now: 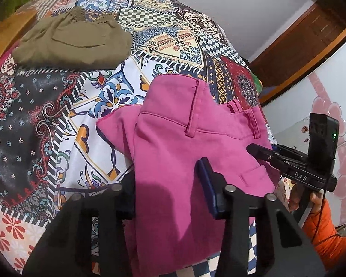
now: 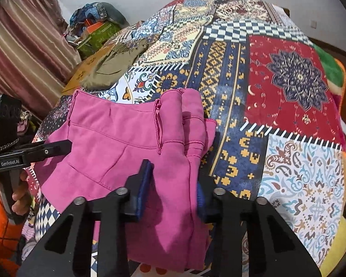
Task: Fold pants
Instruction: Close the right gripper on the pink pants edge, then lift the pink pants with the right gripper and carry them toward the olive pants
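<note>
Pink pants [image 1: 173,124] lie bunched on a patterned bedspread [image 1: 57,120], waistband and belt loops facing away. In the left wrist view my left gripper [image 1: 167,173] is shut on the near cloth; its blue-padded right finger [image 1: 207,184] shows, the other finger is hidden under the fabric. The right wrist view shows the same pink pants [image 2: 117,143] with folded layers pinched between the blue pads [image 2: 145,184] of my right gripper [image 2: 173,175]. Each gripper also shows in the other's view: the right gripper [image 1: 258,152] at the pants' right edge, the left gripper [image 2: 57,149] at their left edge.
Folded olive pants [image 1: 73,43] rest farther back on the bed, also visible as olive pants [image 2: 113,67]. A person's hand in an orange sleeve [image 1: 323,226] holds the right gripper. A curtain [image 2: 23,46] and a pile of bags [image 2: 96,25] stand beyond the bed's left side.
</note>
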Demonstrator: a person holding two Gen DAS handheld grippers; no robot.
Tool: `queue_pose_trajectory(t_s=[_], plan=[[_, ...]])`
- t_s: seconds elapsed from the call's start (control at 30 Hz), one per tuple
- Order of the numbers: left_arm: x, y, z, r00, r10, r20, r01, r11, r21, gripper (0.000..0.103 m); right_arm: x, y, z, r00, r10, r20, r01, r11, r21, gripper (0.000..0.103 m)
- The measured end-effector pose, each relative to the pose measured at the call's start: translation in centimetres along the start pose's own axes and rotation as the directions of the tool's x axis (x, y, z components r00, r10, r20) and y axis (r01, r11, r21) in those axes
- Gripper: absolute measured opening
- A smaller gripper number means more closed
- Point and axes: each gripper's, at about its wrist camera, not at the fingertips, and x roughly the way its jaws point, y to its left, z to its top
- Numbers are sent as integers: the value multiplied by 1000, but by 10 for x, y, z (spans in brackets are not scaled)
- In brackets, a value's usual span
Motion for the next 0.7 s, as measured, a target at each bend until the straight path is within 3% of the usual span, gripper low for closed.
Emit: queue_pose_trajectory(t_s=[0.17, 0.27, 0.7], plan=[[-13, -9, 0, 999, 15, 48, -17, 999, 43, 26, -12, 4, 6, 999, 11, 53, -12, 1000, 9, 18], [-19, -14, 1, 998, 13, 66, -17, 998, 62, 21, -21, 9, 12, 997, 23, 80, -24, 1000, 11, 16], [-74, -30, 17, 981, 9, 195, -30, 994, 108, 18, -61, 42, 31, 980, 26, 196, -17, 999, -46, 15]])
